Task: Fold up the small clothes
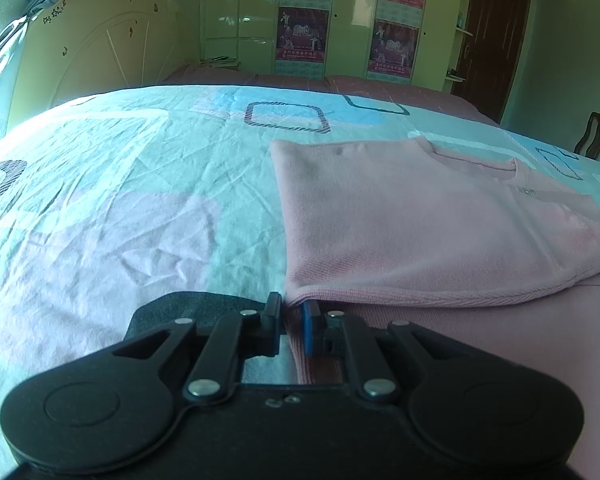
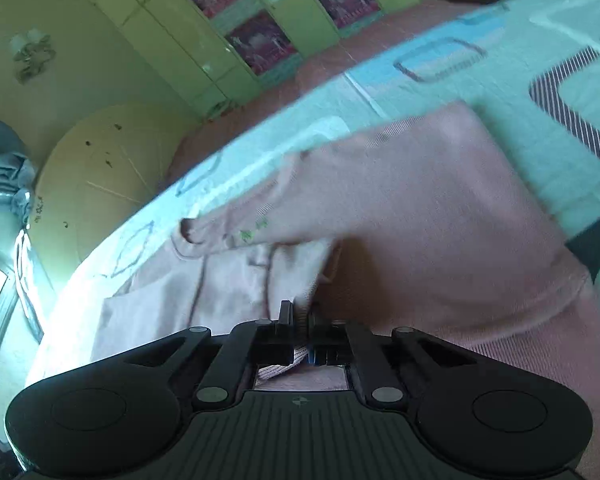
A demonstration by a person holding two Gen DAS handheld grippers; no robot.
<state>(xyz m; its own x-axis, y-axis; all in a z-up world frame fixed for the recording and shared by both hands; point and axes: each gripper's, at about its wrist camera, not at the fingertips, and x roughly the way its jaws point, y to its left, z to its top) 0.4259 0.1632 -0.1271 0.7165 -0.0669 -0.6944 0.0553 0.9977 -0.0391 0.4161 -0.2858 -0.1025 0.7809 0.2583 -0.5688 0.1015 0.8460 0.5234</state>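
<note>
- A pink top (image 1: 420,216) lies on a bed covered by a light blue and pink patterned bedsheet (image 1: 120,184), with its neckline toward the bed's far side.
- In the left wrist view the garment sits on the right part of the bed; a folded upper layer ends in a ribbed hem just ahead of the gripper, and more pink fabric spreads beneath it toward the near edge.
- The left gripper (image 1: 291,322) is low at the near left corner of that folded layer. Its two fingers are close together with a narrow gap, and the hem corner sits at that gap. Whether the pads actually pinch the cloth cannot be told.
- The right gripper (image 2: 299,318) has its jaws drawn together on a bunch of the pink top's (image 2: 440,208) fabric, which shows between the fingers and below them.
- In the right wrist view the garment is raised off the bedsheet (image 2: 540,132) in a tented fold, with small green print visible on the lifted cloth. This view is tilted and blurred.
- A cream headboard (image 1: 100,48) stands at the far left end of the bed, and a wardrobe (image 1: 312,16) with posters on its doors lines the wall beyond.
- A dark wooden chair (image 1: 596,136) stands past the bed's right edge.
</note>
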